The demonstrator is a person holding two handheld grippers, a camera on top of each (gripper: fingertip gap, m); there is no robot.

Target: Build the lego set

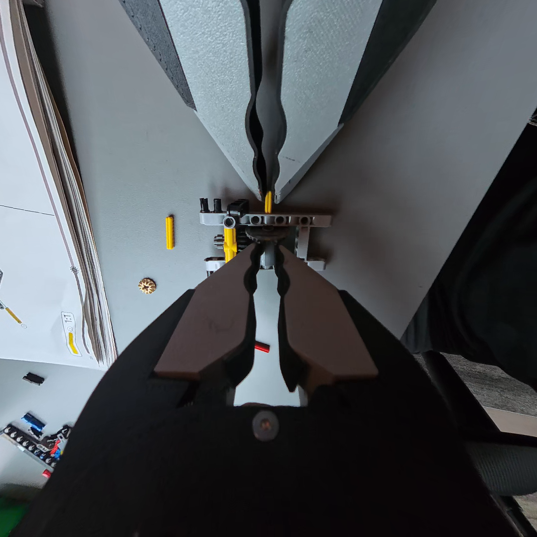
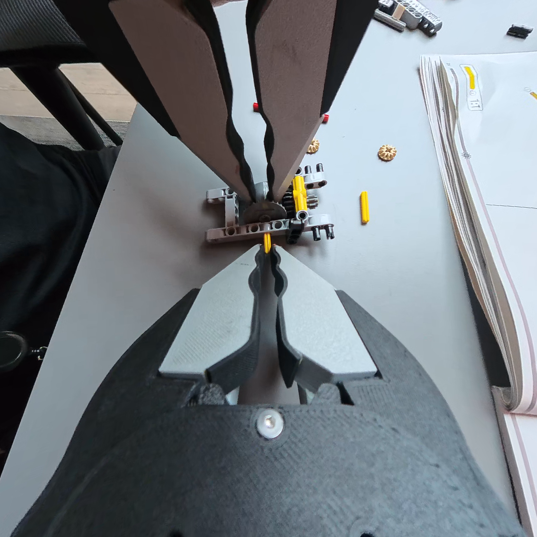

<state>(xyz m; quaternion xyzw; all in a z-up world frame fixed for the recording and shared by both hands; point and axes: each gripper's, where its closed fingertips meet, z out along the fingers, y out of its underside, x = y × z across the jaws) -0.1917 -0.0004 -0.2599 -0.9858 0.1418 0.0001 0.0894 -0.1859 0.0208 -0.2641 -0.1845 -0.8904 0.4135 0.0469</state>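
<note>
The two grippers meet nose to nose over a small grey Lego frame [image 2: 268,229] that sits flat on the grey table [image 2: 392,290], roughly at its middle. The right gripper [image 2: 266,247], the one with light grey fingers [image 2: 313,313], comes in from the near side and has its jaws pinched tight on a thin yellow axle [image 2: 266,242]; the free end of that axle reaches the long grey beam [image 1: 266,219] at one of its holes, though whether it has entered the hole cannot be made out. From the opposite side the left gripper [image 1: 267,255], with brown fingers [image 1: 218,313], presses its tips against the frame, its jaws narrowed around a grey hub piece [image 1: 268,257] just behind a dark round gear [image 2: 263,213] that sits inside the frame. A thick yellow connector [image 2: 298,193] stands across the frame beside a black gear, and two black pins [image 2: 323,232] stick out from the end of the beam. Loose parts lie nearby on the table: a second yellow axle [image 2: 364,207] just beside the frame, a tan gear [image 2: 387,152] farther off, another tan gear [image 2: 313,146] half hidden by the brown fingers, and a small red piece [image 1: 262,347] under the left gripper. An open instruction booklet [image 2: 479,203] lies along one edge of the table, and a cluster of other pieces [image 1: 35,444] lies past its end.
</note>
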